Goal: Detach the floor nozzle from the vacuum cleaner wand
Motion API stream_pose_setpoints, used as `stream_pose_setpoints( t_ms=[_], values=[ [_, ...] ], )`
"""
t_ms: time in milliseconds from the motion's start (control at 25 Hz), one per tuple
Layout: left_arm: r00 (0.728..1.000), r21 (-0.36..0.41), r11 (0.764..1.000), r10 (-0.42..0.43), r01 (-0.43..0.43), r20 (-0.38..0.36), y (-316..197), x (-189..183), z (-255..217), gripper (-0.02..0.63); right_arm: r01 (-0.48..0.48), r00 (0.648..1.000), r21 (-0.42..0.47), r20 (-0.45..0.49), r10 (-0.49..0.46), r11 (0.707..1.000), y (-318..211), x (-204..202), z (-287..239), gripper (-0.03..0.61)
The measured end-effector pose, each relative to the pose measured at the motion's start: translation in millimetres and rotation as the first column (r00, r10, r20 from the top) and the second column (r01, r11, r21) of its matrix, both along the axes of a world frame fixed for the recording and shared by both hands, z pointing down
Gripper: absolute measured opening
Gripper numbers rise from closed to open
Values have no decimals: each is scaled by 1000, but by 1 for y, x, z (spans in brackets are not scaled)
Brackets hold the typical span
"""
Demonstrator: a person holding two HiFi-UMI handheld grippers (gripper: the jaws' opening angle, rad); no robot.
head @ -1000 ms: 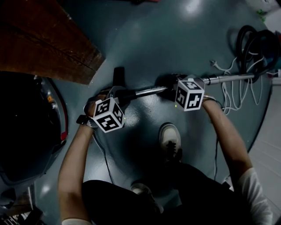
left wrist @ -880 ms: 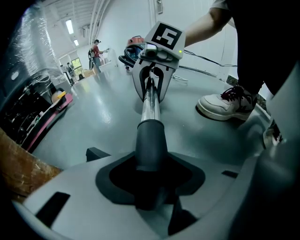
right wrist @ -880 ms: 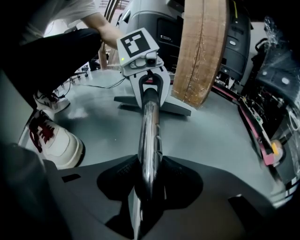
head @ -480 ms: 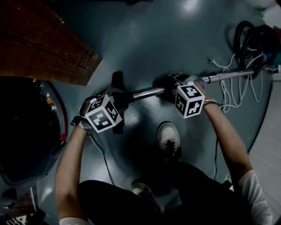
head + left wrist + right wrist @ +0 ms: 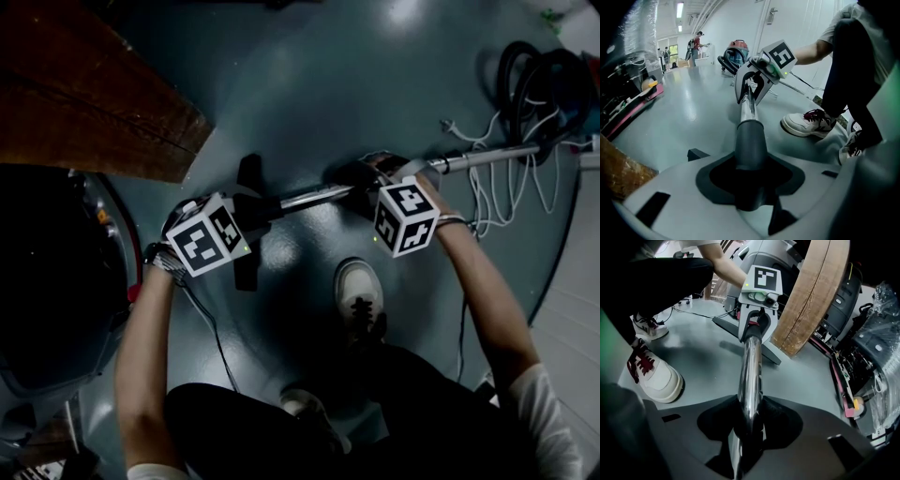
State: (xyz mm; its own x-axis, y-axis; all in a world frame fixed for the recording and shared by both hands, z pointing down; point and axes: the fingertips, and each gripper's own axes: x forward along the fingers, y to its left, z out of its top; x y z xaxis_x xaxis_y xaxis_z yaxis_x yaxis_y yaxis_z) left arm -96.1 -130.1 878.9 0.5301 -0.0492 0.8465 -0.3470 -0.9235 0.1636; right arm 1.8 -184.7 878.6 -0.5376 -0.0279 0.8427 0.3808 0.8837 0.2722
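Floor nozzle [image 5: 249, 176]: flat, dark, T-shaped bar set crosswise at the left end of the wand [image 5: 487, 157]. Its matte grey plastic neck [image 5: 750, 143] is round and sleeves over the wand; the two are still joined, and no gap shows at the joint.

Wand: thin, straight chrome tube, mirror-bright, lying nearly level over the glossy grey-green floor [image 5: 356, 84].

Left gripper [image 5: 751, 183]: jaws closed round the nozzle neck, at the wand's left end. Right gripper [image 5: 749, 427]: jaws clamped on the bare chrome further right along the wand. Both point steeply down.

Surroundings: a rough-grained wooden plank [image 5: 84, 103] lies beyond the wand's nozzle end, close to the nozzle. A dark machine housing [image 5: 56, 300] sits left of that end. At the wand's far right end are a coiled black hose [image 5: 544, 89] and loose white cables [image 5: 487, 192]. A white shoe [image 5: 361, 292] stands on the near side of the wand, below its middle.
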Motion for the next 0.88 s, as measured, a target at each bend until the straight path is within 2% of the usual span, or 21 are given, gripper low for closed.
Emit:
stream_pose_setpoints(
  t_ms=[240, 480, 880],
  values=[
    [1000, 94, 996, -12, 10, 19, 2, 4, 3, 169, -3, 1000, -10, 12, 3, 1000, 1, 4, 0, 152],
    [996, 217, 976, 0, -21, 95, -9, -2, -4, 169, -21, 999, -27, 36, 22, 999, -6, 1, -7, 152],
    [986, 316, 948, -9, -44, 166, -14, -10, -5, 169, -34, 998, -75, 42, 37, 997, -8, -4, -7, 150]
  ],
)
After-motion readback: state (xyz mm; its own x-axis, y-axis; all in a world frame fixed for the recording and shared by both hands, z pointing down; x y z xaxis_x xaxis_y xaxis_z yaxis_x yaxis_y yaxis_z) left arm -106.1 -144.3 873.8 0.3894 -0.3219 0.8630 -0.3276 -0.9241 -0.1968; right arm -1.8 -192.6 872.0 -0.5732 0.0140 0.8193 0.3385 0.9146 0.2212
